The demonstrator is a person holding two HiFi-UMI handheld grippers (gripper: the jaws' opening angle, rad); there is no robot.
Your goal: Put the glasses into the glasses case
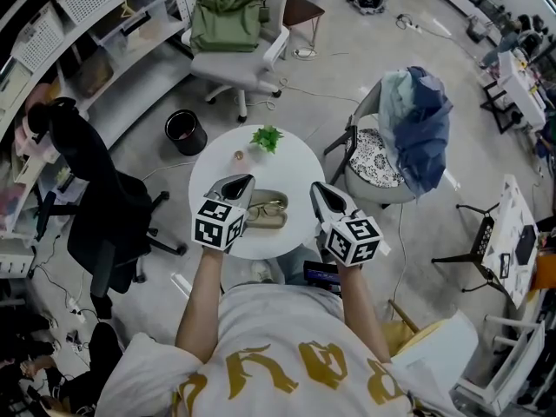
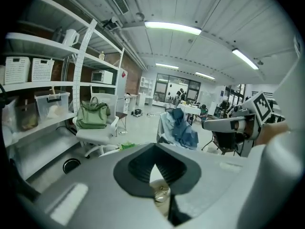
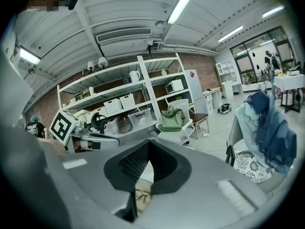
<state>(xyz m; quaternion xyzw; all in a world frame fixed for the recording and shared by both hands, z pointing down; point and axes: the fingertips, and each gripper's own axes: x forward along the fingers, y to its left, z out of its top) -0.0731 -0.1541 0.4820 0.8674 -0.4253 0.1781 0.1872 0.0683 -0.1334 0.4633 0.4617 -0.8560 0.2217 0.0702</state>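
Around the round white table bare floor runs on every side, with three chairs off its rim. Both forearms reach forward over the near edge. The left gripper and right gripper each have their jaws closed together on nothing, flanking one open glasses case. One pair of glasses lies in it. One small plant sits by the far edge.

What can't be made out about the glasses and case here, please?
Head view: glasses too small to tell whether they sit fully inside the case.
Gripper views: the left gripper and right gripper each hide all but a sliver of the glasses.
Head view: small object on the table too small to identify.
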